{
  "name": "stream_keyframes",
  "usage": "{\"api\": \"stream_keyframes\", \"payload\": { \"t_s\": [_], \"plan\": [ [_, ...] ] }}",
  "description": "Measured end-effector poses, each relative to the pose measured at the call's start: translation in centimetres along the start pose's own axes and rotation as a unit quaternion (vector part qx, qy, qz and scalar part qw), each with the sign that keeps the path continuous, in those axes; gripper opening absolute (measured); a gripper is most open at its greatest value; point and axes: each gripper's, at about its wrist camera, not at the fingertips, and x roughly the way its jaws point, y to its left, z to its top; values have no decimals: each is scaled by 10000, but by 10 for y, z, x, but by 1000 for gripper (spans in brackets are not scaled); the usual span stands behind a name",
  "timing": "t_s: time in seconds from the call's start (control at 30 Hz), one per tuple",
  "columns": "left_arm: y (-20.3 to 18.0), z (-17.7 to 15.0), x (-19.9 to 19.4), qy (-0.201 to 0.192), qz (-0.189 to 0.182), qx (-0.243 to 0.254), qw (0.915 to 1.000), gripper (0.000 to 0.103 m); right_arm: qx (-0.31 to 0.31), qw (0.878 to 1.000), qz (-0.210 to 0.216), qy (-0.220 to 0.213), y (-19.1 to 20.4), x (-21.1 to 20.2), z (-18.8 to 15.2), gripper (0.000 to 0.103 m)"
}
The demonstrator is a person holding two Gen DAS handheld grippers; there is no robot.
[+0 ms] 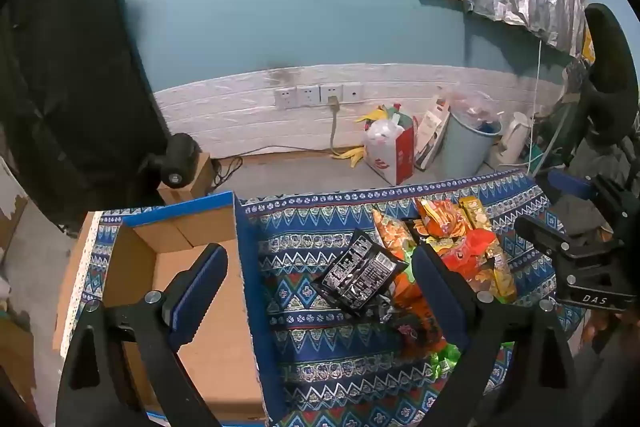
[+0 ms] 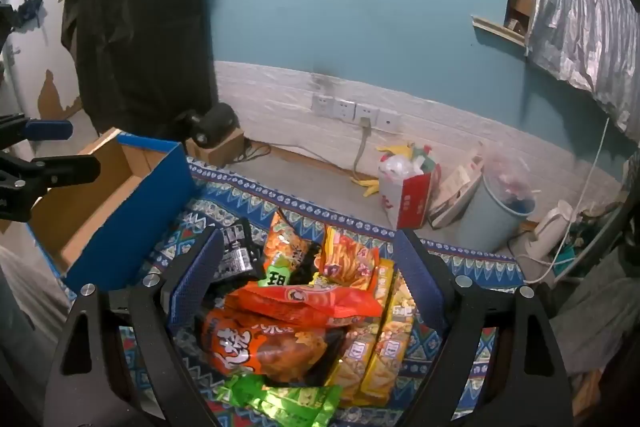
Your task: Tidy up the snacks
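Snack pile [image 2: 304, 311] on table [image 1: 320, 227], lower packets buried, labels unreadable to me. Box [image 1: 192, 291] beside pile, near end cut off. Left claw [image 1: 320, 291] spread wide, gripping nothing. Right claw [image 2: 308, 291] spread wide above pile, gripping nothing.

Left gripper [image 1: 320, 275] in the near foreground, jaws spread wide, nothing between the blue pads. Under the left finger, an open cardboard box [image 1: 192, 311] with a blue outer wall, inside bare. To its right, a patterned blue cloth [image 1: 320, 367] over the bench. On the cloth, a black snack packet [image 1: 360, 275], tilted, touching a heap of orange, yellow and green snack bags [image 1: 460, 239] at its right. Right gripper [image 1: 576, 247] at the right edge, above the cloth's right end. Far off on the floor, a red-and-white paper bag [image 1: 394, 151], a grey bin [image 1: 468, 143] and a white kettle [image 1: 512, 139]; wall sockets [image 1: 318, 95] on white panelling under a teal wall.
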Motion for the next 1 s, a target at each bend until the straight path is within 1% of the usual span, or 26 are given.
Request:
{"api": "stream_keyframes", "payload": {
  "t_s": [0.27, 0.53, 0.7, 1.0],
  "plan": [
    [5, 1, 3, 4, -12, 24, 10000, 95, -35, 10000, -22, 26, 0, 2, -2, 85],
    [-3, -4, 0, -26, -31, 82, 10000, 94, -40, 10000, -11, 35, 2, 4, -5, 85],
    [-4, -3, 0, 1, -38, 111, 9999, 94, -23, 10000, -10, 58, 1, 3, -2, 85],
    [-1, -3, 3, 11, -77, 94, 9999, 94, -23, 10000, -10, 90, 2, 6, -7, 85]
  ]
}}
